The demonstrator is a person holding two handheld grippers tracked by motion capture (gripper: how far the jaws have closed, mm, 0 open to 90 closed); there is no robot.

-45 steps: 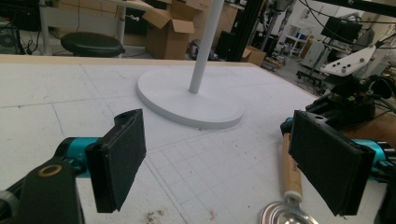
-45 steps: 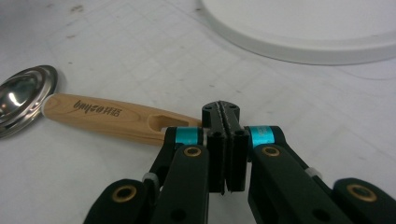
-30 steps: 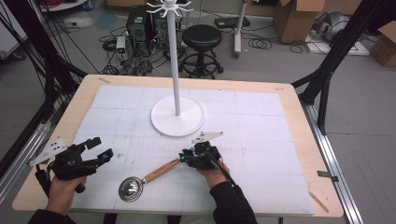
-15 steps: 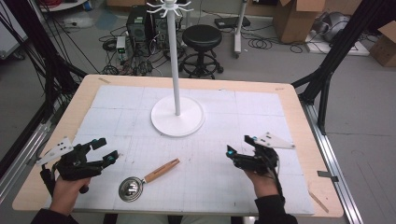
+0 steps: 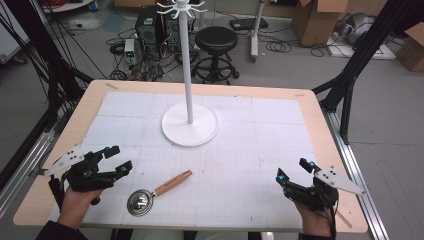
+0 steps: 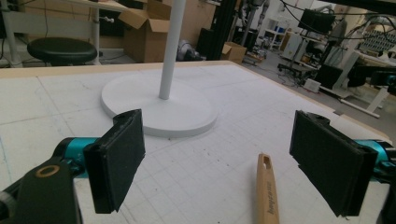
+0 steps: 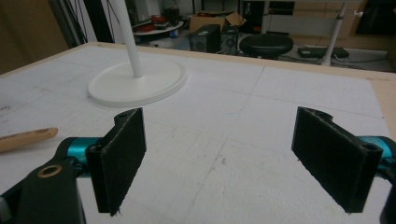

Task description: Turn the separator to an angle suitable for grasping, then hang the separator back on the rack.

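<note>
High view shows the right gripper (image 5: 292, 176) now pulled back to the near right corner of the table (image 5: 325, 130), well apart from the scoop (image 5: 159, 192); a second ago it sat at the tip of the scoop's wooden handle, so it has let go and retreated, which suggests a placing step is finished. Its jaws stand wide apart with nothing between them. The left gripper (image 5: 116, 161) hovers at the near left, jaws also spread and empty, just beside the scoop. The scoop lies flat on the white mat, shiny metal bowl toward the person, pale handle angled toward the white hanger stand (image 5: 189, 112).
</note>
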